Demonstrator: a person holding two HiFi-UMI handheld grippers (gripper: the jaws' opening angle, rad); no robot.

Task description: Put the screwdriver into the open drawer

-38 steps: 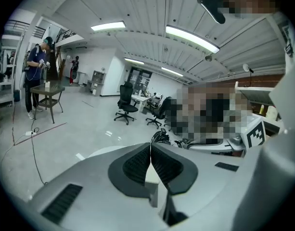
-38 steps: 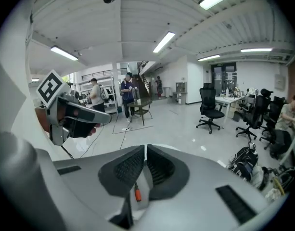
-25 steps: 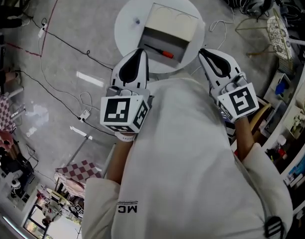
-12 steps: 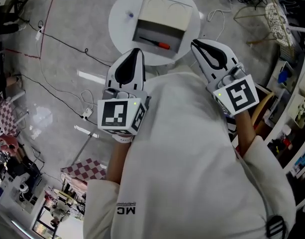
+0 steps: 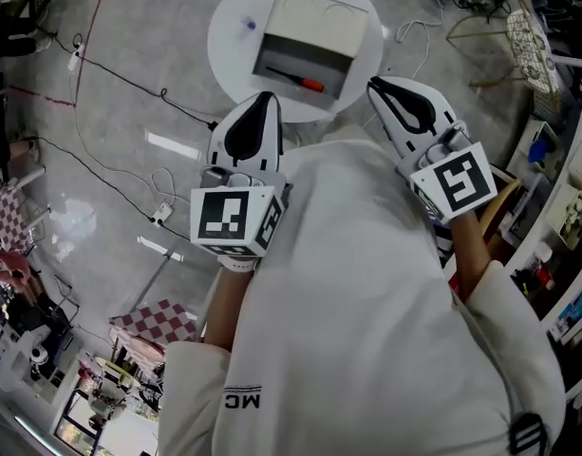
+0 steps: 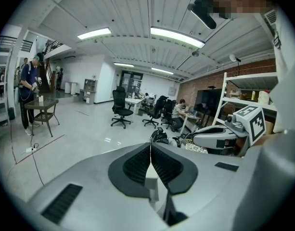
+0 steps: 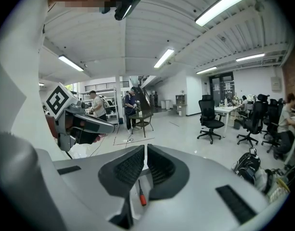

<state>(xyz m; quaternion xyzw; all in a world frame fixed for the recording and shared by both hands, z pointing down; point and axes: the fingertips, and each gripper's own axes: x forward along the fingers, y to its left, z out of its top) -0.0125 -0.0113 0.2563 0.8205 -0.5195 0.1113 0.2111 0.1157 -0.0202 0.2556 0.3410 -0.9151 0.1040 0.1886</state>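
The screwdriver (image 5: 296, 79), black shaft and red handle, lies inside the open drawer (image 5: 340, 72) of a small beige cabinet (image 5: 314, 22) on a round white table (image 5: 235, 41). Both grippers are held close to the person's chest, below the table's near edge and apart from the drawer. My left gripper (image 5: 265, 97) has its jaws pressed together on nothing, as the left gripper view (image 6: 150, 146) confirms. My right gripper (image 5: 374, 85) is shut and empty too (image 7: 145, 147); under its jaws a strip of the screwdriver (image 7: 140, 195) shows.
Black cables (image 5: 129, 84) trail over the grey floor left of the table. A wire rack (image 5: 530, 47) and cluttered shelves (image 5: 556, 207) stand at the right. A checkered cloth (image 5: 143, 323) lies at lower left. Office chairs (image 6: 121, 110) and people show far off.
The table and drawer sit higher in the head view than a second ago. Both grippers stay shut near the chest, shifted only slightly. The screwdriver has not moved in the drawer.
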